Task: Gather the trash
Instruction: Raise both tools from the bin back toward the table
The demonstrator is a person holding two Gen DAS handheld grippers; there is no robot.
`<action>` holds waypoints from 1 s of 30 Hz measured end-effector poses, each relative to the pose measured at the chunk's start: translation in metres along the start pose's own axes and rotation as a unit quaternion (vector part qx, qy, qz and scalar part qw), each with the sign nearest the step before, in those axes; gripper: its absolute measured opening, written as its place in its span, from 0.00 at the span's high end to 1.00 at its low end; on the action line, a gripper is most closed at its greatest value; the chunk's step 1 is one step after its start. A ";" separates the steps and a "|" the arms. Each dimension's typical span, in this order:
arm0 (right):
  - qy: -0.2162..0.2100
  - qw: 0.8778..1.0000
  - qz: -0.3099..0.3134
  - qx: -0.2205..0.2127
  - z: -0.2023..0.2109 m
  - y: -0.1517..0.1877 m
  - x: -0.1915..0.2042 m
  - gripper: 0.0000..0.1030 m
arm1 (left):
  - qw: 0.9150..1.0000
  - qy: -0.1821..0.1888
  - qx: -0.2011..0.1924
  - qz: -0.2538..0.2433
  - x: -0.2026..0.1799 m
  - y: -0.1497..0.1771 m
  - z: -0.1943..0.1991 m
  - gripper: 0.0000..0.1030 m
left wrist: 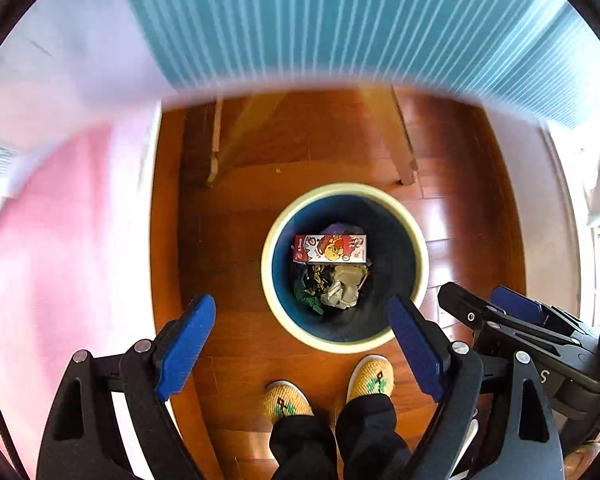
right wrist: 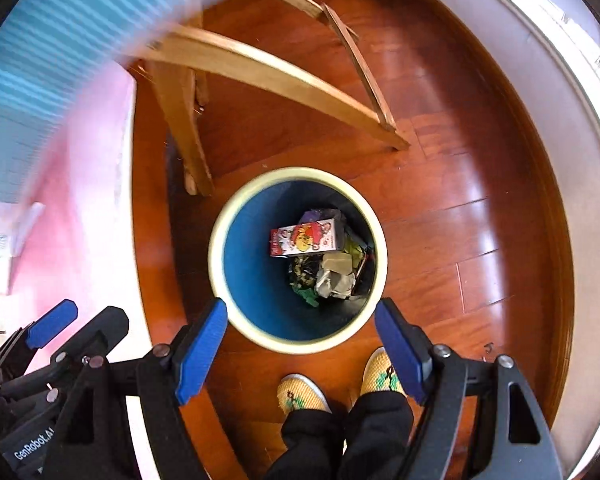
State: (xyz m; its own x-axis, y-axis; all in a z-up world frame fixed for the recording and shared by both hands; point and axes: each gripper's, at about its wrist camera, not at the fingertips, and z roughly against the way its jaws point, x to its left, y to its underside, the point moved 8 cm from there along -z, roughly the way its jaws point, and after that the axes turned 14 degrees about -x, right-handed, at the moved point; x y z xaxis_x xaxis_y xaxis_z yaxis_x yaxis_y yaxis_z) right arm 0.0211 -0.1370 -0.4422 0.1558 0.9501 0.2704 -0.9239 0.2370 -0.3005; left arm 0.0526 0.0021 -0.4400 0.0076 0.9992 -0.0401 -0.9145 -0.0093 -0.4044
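Observation:
A round bin (left wrist: 418, 240) with a cream rim and blue inside stands on the wood floor, seen from above in both views (right wrist: 220, 240). Inside lie a red and white cartoon carton (left wrist: 330, 249) (right wrist: 304, 240) and crumpled paper and wrappers (left wrist: 336, 286) (right wrist: 332, 276). My left gripper (left wrist: 300, 344) is open and empty, held above the bin's near rim. My right gripper (right wrist: 300, 344) is open and empty, also above the near rim. The right gripper shows at the right of the left wrist view (left wrist: 496, 308); the left gripper shows at the lower left of the right wrist view (right wrist: 72, 320).
A wooden chair frame (right wrist: 260, 68) stands beyond the bin. A bed or table with a blue striped cloth (left wrist: 340, 20) and pink cover (left wrist: 60, 220) lies ahead and left. The person's yellow slippers (left wrist: 370, 376) stand just before the bin. A white wall base (right wrist: 560, 160) runs at right.

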 end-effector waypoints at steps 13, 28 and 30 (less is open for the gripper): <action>-0.035 0.995 0.075 -0.057 0.176 -0.036 0.080 0.25 | 0.999 -0.024 -0.040 0.016 0.034 -0.028 0.184 0.15; -0.061 0.973 0.161 -0.153 0.327 -0.071 0.162 0.25 | 0.986 -0.040 -0.158 0.044 0.079 -0.076 0.360 0.15; -0.067 0.968 0.168 -0.173 0.346 -0.077 0.174 0.25 | 0.983 -0.040 -0.176 0.043 0.084 -0.081 0.378 0.15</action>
State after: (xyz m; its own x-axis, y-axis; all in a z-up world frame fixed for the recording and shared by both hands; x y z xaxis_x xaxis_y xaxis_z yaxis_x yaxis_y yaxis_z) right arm -0.0011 -0.0599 -0.0558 -0.2010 0.9562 0.2130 -0.7387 -0.0052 -0.6740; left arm -0.0253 0.1018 -0.0649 -0.1085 0.9939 -0.0213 -0.7144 -0.0929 -0.6936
